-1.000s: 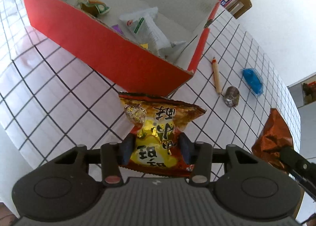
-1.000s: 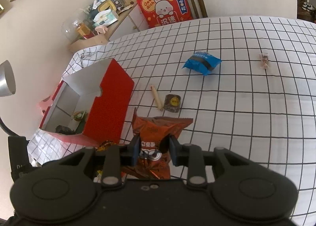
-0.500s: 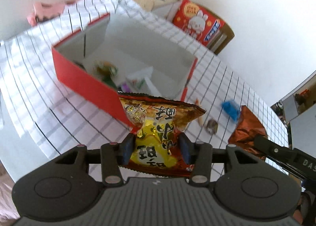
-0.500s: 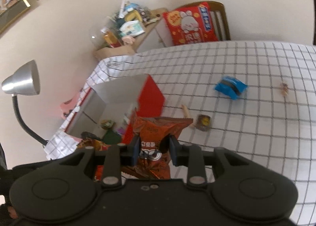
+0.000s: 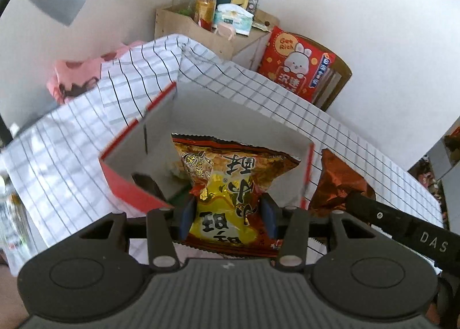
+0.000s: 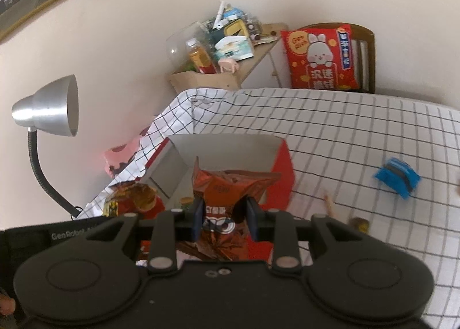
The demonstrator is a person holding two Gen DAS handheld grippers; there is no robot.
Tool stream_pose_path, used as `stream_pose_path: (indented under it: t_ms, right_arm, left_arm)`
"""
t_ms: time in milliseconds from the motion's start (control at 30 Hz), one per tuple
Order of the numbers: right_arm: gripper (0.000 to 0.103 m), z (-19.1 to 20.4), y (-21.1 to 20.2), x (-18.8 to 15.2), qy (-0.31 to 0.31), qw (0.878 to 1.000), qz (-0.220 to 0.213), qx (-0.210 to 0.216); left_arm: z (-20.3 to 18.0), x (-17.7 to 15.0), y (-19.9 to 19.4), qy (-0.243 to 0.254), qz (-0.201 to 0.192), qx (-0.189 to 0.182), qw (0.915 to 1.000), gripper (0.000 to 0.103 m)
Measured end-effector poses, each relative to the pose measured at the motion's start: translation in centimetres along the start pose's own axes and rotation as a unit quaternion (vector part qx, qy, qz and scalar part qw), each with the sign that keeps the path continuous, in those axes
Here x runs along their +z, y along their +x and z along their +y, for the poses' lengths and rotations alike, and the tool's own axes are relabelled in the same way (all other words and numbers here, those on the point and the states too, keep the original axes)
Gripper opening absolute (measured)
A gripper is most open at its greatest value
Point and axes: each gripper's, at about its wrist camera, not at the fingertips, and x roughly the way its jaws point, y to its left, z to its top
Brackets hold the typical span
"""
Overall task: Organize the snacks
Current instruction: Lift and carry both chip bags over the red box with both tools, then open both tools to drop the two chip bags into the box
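Observation:
My left gripper (image 5: 227, 215) is shut on a yellow and red snack bag (image 5: 230, 185) and holds it in the air in front of the open red box (image 5: 129, 188). My right gripper (image 6: 224, 214) is shut on a brown-orange snack bag (image 6: 227, 188), also raised before the red box (image 6: 283, 179). That bag shows at the right in the left wrist view (image 5: 336, 185), and the yellow bag shows at the left in the right wrist view (image 6: 132, 199). Some snacks lie inside the box, mostly hidden by the bags.
On the checked tablecloth (image 6: 359, 133) lie a blue packet (image 6: 398, 178), a thin stick (image 6: 329, 204) and a small brown snack (image 6: 359, 224). A silver lamp (image 6: 51, 107) stands at the left. A cluttered wooden shelf (image 6: 218, 70) and a red cushion (image 6: 319, 58) are behind.
Both grippers have risen and tilted up with their bags, so the box now sits lower and smaller behind the bags. Both stay shut.

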Motion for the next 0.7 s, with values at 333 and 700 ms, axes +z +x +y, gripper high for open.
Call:
stream_pose_path:
  t_ms: [333,700]
  right_arm:
    - [0.029,2.9,6.4,0.6,-0.029,0.999,0.027,-0.015]
    - [0.030,3.3,10.8,0.2,-0.021,0.997,0.059,-0.037]
  left_arm:
    - [2.6,3.0,4.9,0.006,0.024,0.038,0.9990,0.047]
    - [3.5,3.4,8.5,0.022,0.048,0.044,0.9977,0.048]
